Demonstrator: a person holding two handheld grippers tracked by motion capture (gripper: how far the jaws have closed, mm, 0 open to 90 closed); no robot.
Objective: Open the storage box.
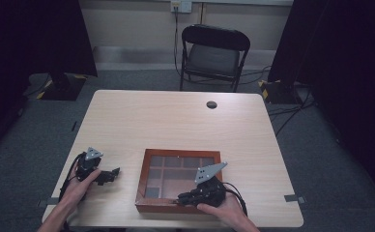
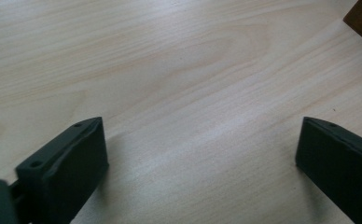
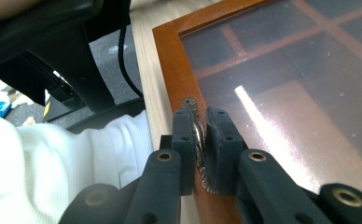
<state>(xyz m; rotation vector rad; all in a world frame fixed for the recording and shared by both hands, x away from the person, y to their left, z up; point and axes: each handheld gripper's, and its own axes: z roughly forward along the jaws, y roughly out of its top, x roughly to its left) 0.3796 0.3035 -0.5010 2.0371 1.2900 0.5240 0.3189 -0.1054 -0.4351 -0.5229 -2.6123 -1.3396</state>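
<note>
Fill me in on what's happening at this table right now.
A person works at a light wooden table with a gripper in each hand. The right gripper is shut on a small metal clasp on the near front edge of a wooden box with a glass lid, which lies closed. The left gripper rests to the box's left, jaws wide apart over bare tabletop, holding nothing.

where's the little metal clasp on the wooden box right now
In the right gripper view the metal clasp sits on the near front edge of the wooden box, pinched between the jaws of the right gripper, beside the glass lid.
</note>
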